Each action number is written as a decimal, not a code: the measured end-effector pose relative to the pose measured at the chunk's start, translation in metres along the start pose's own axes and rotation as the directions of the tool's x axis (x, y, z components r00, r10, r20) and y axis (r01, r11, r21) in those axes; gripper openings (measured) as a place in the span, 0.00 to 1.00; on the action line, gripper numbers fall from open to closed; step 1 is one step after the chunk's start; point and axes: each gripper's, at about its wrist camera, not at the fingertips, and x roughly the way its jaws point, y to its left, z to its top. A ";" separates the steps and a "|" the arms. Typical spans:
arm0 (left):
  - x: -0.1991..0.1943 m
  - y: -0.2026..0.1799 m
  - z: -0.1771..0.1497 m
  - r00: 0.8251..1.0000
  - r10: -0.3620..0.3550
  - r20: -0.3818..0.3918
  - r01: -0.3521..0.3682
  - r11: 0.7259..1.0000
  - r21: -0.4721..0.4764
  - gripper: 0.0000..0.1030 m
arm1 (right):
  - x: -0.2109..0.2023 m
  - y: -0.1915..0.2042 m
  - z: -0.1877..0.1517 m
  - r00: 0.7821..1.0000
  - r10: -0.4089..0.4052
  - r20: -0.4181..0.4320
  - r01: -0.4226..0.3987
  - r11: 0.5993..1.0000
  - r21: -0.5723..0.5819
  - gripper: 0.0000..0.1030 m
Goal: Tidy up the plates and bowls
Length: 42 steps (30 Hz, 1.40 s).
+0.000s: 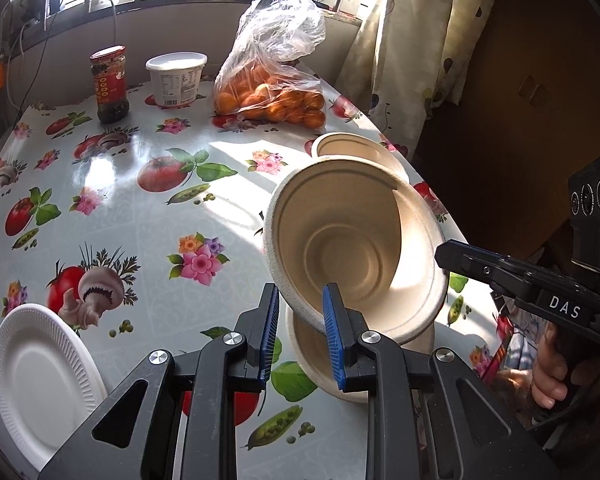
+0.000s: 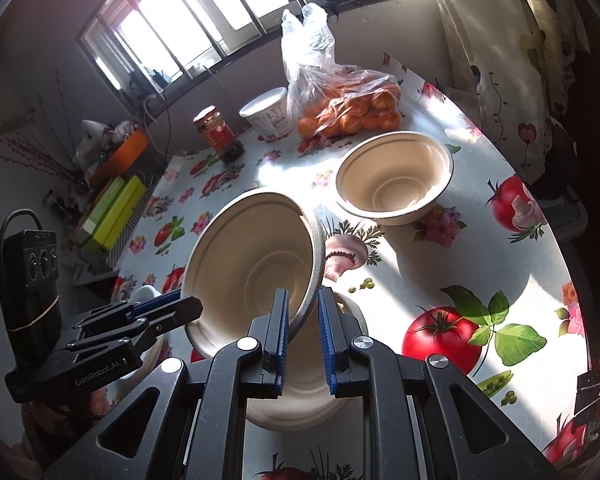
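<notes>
A beige paper bowl (image 1: 352, 240) is tilted on its side above a second beige bowl (image 1: 320, 364) that stands on the table. My left gripper (image 1: 300, 336) has its blue pads on either side of the tilted bowl's rim. My right gripper (image 2: 303, 340) also straddles that bowl's rim (image 2: 312, 280), from the other side. A third beige bowl (image 2: 394, 178) stands farther back near the table's right edge; it also shows in the left wrist view (image 1: 356, 152). A white paper plate (image 1: 40, 364) lies at the table's front left.
At the back of the fruit-print table (image 1: 140, 208) stand a red-lidded jar (image 1: 111, 84), a white tub (image 1: 176, 78) and a plastic bag of oranges (image 1: 272, 92). A curtain (image 1: 412, 40) hangs at the right. Green boxes (image 2: 112, 212) sit off the table's left.
</notes>
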 end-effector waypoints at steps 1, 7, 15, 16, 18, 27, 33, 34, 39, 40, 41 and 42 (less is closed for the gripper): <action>0.000 -0.001 -0.002 1.000 -0.002 -0.002 0.002 1.000 0.000 0.23 | -0.001 -0.001 -0.002 1.000 0.000 -0.001 0.000 1.000 0.002 0.15; 0.002 -0.006 -0.012 1.000 -0.004 -0.020 0.005 1.000 0.012 0.23 | -0.002 -0.005 -0.016 1.000 -0.011 -0.014 0.011 1.000 0.012 0.15; 0.003 -0.009 -0.022 0.999 -0.020 -0.036 0.021 1.000 0.014 0.23 | -0.004 -0.009 -0.029 0.999 -0.027 -0.025 0.027 0.999 0.026 0.16; 0.004 -0.009 -0.023 0.999 -0.020 -0.039 0.021 1.000 0.015 0.23 | -0.005 -0.009 -0.031 0.999 -0.027 -0.026 0.028 0.999 0.027 0.16; 0.004 -0.010 -0.026 0.999 -0.020 -0.043 0.021 1.000 0.018 0.23 | -0.005 -0.010 -0.033 0.999 -0.028 -0.028 0.029 0.999 0.032 0.16; 0.010 -0.011 -0.032 0.998 -0.017 -0.063 0.018 1.000 0.024 0.23 | -0.001 -0.015 -0.041 0.998 -0.034 -0.044 0.036 0.998 0.046 0.16; 0.013 -0.012 -0.035 0.997 -0.017 -0.074 0.019 0.999 0.027 0.23 | -0.001 -0.016 -0.044 0.998 -0.043 -0.046 0.045 0.998 0.047 0.17; 0.013 -0.013 -0.035 0.997 -0.017 -0.075 0.019 0.999 0.029 0.23 | 0.000 -0.017 -0.044 0.998 -0.044 -0.047 0.047 0.998 0.048 0.17; 0.015 -0.011 -0.037 0.996 -0.018 -0.086 0.020 0.999 0.025 0.23 | 0.002 -0.019 -0.048 0.997 -0.045 -0.056 0.048 0.997 0.056 0.17; 0.016 -0.011 -0.037 0.996 -0.018 -0.086 0.020 0.999 0.024 0.23 | 0.002 -0.019 -0.049 0.997 -0.045 -0.057 0.049 0.997 0.056 0.17; 0.016 -0.011 -0.037 0.996 -0.019 -0.087 0.021 1.000 0.023 0.23 | 0.003 -0.019 -0.049 0.997 -0.046 -0.057 0.050 0.997 0.055 0.17; 0.016 -0.011 -0.037 0.996 -0.018 -0.088 0.020 1.000 0.023 0.23 | 0.004 -0.019 -0.049 0.997 -0.047 -0.058 0.050 0.997 0.055 0.17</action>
